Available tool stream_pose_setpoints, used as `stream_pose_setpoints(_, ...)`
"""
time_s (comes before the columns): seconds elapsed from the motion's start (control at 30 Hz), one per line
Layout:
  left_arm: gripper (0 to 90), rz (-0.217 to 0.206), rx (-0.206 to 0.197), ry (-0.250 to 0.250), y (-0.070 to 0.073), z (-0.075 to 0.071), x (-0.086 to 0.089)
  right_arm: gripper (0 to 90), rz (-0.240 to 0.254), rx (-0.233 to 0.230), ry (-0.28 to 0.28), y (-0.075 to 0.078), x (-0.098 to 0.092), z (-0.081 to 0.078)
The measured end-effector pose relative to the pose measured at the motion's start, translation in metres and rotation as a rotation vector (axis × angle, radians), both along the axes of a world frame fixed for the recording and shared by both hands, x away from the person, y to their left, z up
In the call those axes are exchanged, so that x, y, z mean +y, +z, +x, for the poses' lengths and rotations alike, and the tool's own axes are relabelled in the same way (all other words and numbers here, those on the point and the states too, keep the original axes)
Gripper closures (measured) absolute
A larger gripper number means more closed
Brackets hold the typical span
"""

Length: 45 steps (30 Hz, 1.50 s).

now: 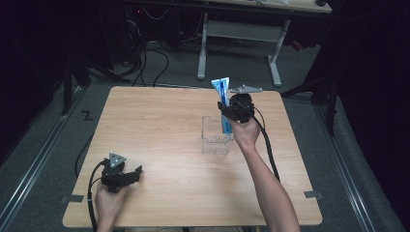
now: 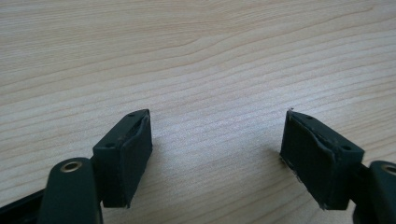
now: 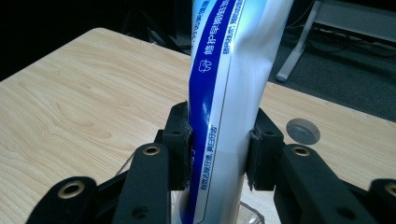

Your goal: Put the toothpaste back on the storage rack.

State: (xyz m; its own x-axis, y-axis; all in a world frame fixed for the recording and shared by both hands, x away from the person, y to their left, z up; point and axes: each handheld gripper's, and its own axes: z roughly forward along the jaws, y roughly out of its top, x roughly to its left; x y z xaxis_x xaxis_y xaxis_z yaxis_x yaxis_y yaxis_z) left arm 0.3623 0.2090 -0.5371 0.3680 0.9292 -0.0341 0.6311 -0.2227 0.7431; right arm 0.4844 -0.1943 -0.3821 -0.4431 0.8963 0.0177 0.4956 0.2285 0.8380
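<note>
A blue and white toothpaste tube [image 1: 223, 104] stands upright, its lower end inside a clear plastic box [image 1: 215, 136] right of the table's middle. My right gripper [image 1: 226, 112] is shut on the tube's middle; in the right gripper view both pads press the tube [image 3: 229, 88] from either side, and the gripper [image 3: 219, 149] points across the table. My left gripper [image 1: 138, 174] rests low at the table's front left corner. In the left gripper view it [image 2: 217, 154] stands open with only bare wood between its jaws.
The wooden table [image 1: 159, 125] has a round grey cap [image 3: 302, 131] set into its top beyond the tube. Dark floor, cables and a white desk frame [image 1: 241, 36] lie behind the far edge.
</note>
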Motion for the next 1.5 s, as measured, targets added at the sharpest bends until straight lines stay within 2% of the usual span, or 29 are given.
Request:
stream_pose_setpoints(0.6,25.0,-0.002,0.000,0.001,0.000,0.000,0.000,65.5,-0.018,0.029,0.000,-0.013,-0.002,-0.002)
stream_pose_setpoints(0.87,24.9,0.001,-0.001,0.001,0.000,0.000,0.000,65.2,-0.042,0.032,0.008,-0.015,0.000,-0.004)
stream_pose_setpoints(1.5,25.2,-0.003,-0.001,0.001,0.000,0.000,0.000,65.0,-0.035,0.052,0.009,-0.021,-0.005,-0.009)
